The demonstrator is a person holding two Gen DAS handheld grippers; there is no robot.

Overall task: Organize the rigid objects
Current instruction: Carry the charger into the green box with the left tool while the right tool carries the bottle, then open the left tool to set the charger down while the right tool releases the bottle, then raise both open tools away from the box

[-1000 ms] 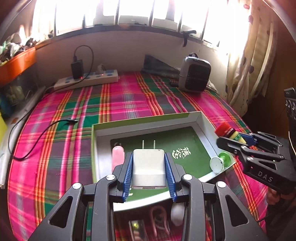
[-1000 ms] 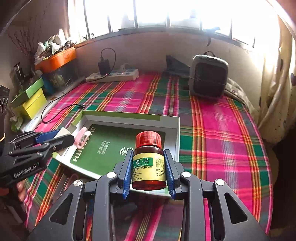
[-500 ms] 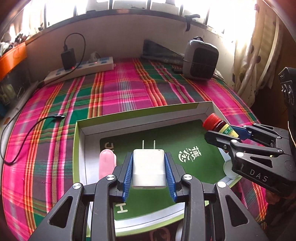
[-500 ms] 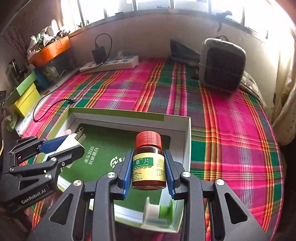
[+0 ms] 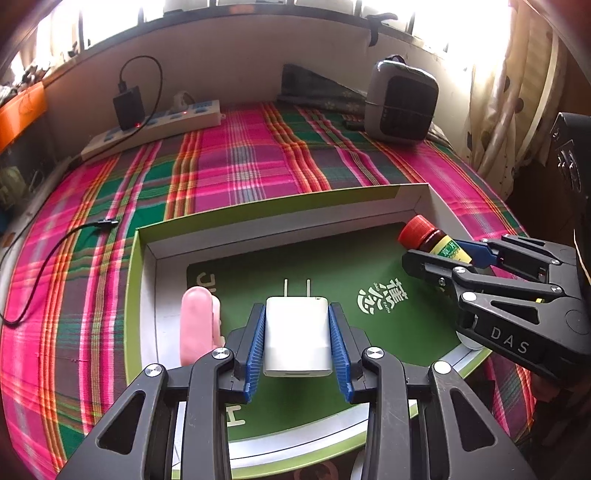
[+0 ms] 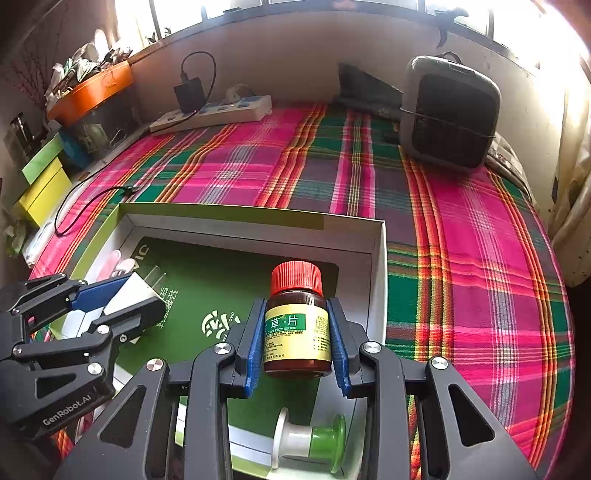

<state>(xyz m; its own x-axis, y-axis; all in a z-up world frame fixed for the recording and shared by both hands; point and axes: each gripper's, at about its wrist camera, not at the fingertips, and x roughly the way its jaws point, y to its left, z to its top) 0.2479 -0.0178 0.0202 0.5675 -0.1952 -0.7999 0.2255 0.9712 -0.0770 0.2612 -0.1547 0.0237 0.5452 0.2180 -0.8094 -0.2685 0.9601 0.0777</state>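
Two grippers over the box (image 5: 280, 201): left gripper (image 5: 297, 341) clamped on white charger (image 5: 296, 338), right gripper (image 6: 297, 341) on red-capped bottle (image 6: 297, 325).

Home interior, likely a bedroom or living corner. Wide surface spread with pink-and-green plaid cloth (image 6: 461, 236), set against a wall below a bright window (image 5: 258, 7). Patterned curtain (image 5: 517, 92) at the right. Power strip (image 5: 151, 127) along the wall, with a black adapter (image 5: 127, 107) plugged in and a cable (image 5: 48, 251) trailing over the cloth. Small grey heater (image 6: 448, 110) beside it. Cluttered orange tray (image 6: 92, 92) and yellow-green boxes (image 6: 44, 181) at the left edge.
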